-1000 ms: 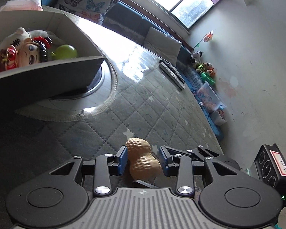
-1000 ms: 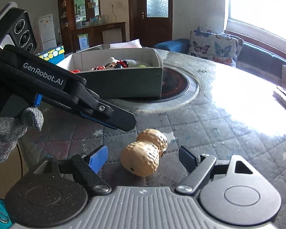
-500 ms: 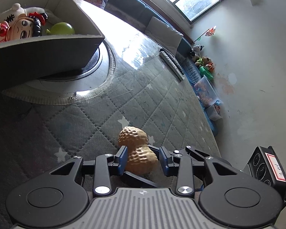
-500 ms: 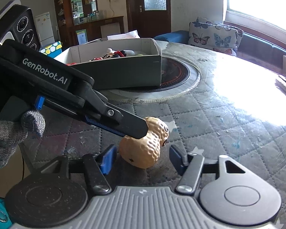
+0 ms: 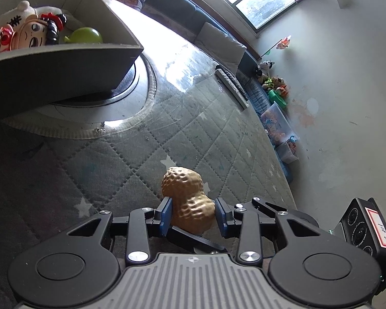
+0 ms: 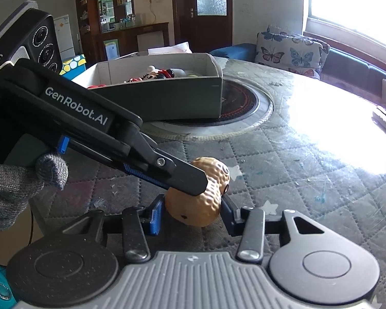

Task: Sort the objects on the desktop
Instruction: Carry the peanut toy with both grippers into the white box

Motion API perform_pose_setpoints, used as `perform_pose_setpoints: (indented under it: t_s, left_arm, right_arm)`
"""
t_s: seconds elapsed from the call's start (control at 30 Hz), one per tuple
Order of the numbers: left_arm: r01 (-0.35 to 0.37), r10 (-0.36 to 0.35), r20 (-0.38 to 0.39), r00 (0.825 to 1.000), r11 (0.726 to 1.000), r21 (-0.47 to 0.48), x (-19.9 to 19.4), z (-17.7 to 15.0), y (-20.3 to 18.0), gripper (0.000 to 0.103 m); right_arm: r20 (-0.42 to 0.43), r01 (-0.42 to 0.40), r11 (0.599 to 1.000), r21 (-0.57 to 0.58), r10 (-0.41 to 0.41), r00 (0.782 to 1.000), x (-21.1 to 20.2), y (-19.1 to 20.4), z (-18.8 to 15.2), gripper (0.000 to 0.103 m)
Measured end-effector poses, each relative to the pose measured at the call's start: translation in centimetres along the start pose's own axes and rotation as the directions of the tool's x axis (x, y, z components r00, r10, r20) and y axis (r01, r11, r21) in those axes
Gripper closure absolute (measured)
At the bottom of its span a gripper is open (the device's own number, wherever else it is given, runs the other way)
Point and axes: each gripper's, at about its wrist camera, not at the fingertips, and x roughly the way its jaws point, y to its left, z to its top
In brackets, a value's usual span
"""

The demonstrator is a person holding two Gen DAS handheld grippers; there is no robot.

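Your right gripper (image 6: 190, 212) is closing on the peanut toy (image 6: 196, 193) at lower centre of its view; the right pad already touches it, the left stands just beside. In the left wrist view your left gripper (image 5: 193, 212) brackets the same peanut (image 5: 187, 200), left pad touching, a sliver of gap on the right, so no firm pinch there. The sorting looks partly done: a doll (image 5: 25, 36) and a green ball (image 5: 86, 35) already lie in the cardboard box (image 5: 64, 59), upper left. The peanut is hard, dimpled, tan and waisted, resting on a quilted, stitched table cover (image 5: 218, 141).
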Motion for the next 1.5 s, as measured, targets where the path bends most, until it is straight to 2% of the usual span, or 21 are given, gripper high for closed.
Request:
perform_pose_setpoints:
  t_s: [0.2,0.33,0.47,0.63,0.77,0.87,1.0,1.2,1.5]
  left_arm:
    - [-0.007,0.006,0.077,0.997,1.0,0.013,-2.8,0.8,-0.2,0.064]
    - [-0.025,0.023,0.157,0.987,1.0,0.008,-5.7,1.8,0.3,0.064]
    - [-0.051,0.051,0.234,0.971,0.999,-0.006,-8.6,3.0,1.2,0.065]
    - [-0.086,0.093,0.325,0.941,0.996,-0.036,-12.1,4.8,3.2,0.065]
    - [-0.118,0.138,0.368,0.919,0.99,-0.078,-14.1,6.2,5.2,0.065]
    - [-0.137,0.171,0.381,0.909,0.984,-0.117,-14.9,7.1,6.9,0.065]
    - [-0.148,0.199,0.382,0.903,0.976,-0.159,-15.4,7.5,8.9,0.065]
    - [-0.165,0.231,0.363,0.903,0.965,-0.205,-14.8,7.8,10.8,0.065]
    - [-0.178,0.251,0.341,0.906,0.956,-0.231,-13.7,7.6,12.1,0.066]
  right_arm:
    - [0.045,-0.01,0.998,-0.058,0.013,0.999,-0.3,1.1,2.3,0.057]
    - [0.086,-0.031,0.993,-0.115,0.042,0.995,0.3,2.4,4.8,0.057]
    - [0.124,-0.061,0.983,-0.174,0.084,0.989,1.3,3.8,7.7,0.057]
    - [0.165,-0.107,0.967,-0.231,0.147,0.975,3.4,5.8,11.2,0.057]
    - [0.176,-0.147,0.953,-0.266,0.197,0.964,5.4,7.2,13.4,0.057]
    - [0.162,-0.182,0.943,-0.277,0.232,0.959,7.5,8.1,14.9,0.057]
    - [0.137,-0.214,0.935,-0.283,0.26,0.956,9.7,9.0,15.9,0.057]
    - [0.085,-0.251,0.928,-0.276,0.284,0.955,12.1,9.2,16.4,0.057]
    - [0.043,-0.263,0.925,-0.273,0.285,0.957,13.2,9.3,15.6,0.057]
